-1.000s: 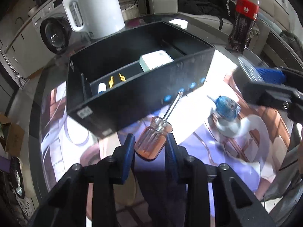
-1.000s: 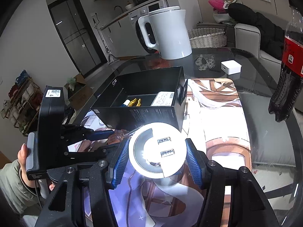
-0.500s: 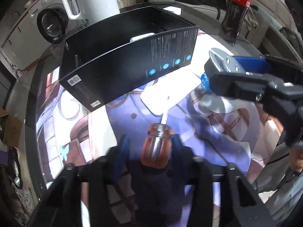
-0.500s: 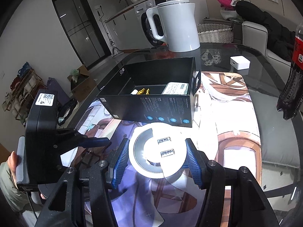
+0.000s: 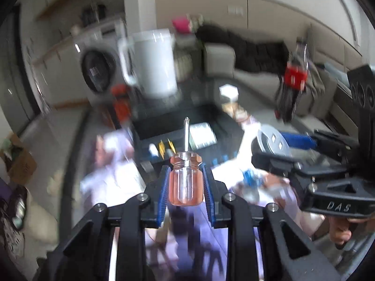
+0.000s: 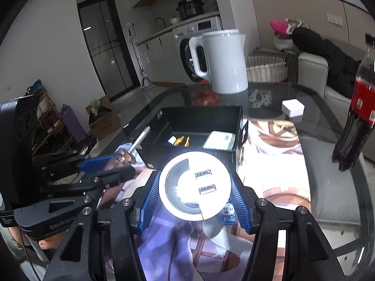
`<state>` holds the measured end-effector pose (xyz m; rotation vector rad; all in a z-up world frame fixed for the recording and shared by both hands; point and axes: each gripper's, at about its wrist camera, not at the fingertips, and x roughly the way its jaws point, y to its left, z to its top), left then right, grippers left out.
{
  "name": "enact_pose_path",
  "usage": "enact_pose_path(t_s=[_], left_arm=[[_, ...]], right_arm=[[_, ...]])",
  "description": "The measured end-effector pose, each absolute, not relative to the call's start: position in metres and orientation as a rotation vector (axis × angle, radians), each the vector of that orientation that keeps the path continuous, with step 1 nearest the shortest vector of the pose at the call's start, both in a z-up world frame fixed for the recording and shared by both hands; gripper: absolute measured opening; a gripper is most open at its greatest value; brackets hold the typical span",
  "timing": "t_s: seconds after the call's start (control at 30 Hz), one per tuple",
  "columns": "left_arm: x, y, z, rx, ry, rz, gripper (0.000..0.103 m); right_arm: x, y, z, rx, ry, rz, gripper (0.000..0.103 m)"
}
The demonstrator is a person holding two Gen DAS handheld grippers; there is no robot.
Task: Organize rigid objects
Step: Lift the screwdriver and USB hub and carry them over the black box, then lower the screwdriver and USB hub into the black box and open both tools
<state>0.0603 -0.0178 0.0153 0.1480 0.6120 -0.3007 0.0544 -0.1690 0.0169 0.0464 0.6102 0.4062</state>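
Both wrist cams ride behind own fingers, angled down across table, close up. Left view blurry, right sharp. Shared: black box (image 5: 178, 126) (image 6: 201, 126) ahead, white kettle (image 5: 154, 63) (image 6: 225, 61) far, each other's gripper at frame edge.

This is a lived-in home, an open room where kitchen runs into sitting area. Against the far wall a white front-loading washing machine (image 6: 196, 46) sits under a counter with a black electric cooker (image 6: 190, 9) on top, next to a tall dark-framed glass door (image 6: 105, 46). Beyond the far edge of the dark glass dining table (image 6: 328, 140), where a white plastic electric kettle (image 6: 225, 61) stands, are a woven wicker basket (image 6: 267, 69) and a grey sofa (image 6: 314, 70) draped with black clothing (image 6: 328, 51).
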Motion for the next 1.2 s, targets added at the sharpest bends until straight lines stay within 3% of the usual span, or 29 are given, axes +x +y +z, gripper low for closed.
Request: enact_pose_path(t_s=[0.17, 0.33, 0.87, 1.2], left_arm=[[0.019, -0.007, 0.048, 0.136, 0.324, -0.243, 0.025], [0.005, 0.002, 0.06, 0.113, 0.231, -0.232, 0.025], [0.066, 0.001, 0.059, 0.086, 0.311, -0.21, 0.025], [0.147, -0.006, 0.021, 0.068, 0.512, -0.187, 0.025]], right_arm=[[0.011, -0.164, 0.055, -0.028, 0.321, 0.382, 0.058], [-0.019, -0.156, 0.075, -0.087, 0.16, 0.395, 0.058], [0.064, -0.146, 0.078, -0.011, 0.351, 0.356, 0.058], [0.156, -0.145, 0.046, 0.038, 0.555, 0.315, 0.058]])
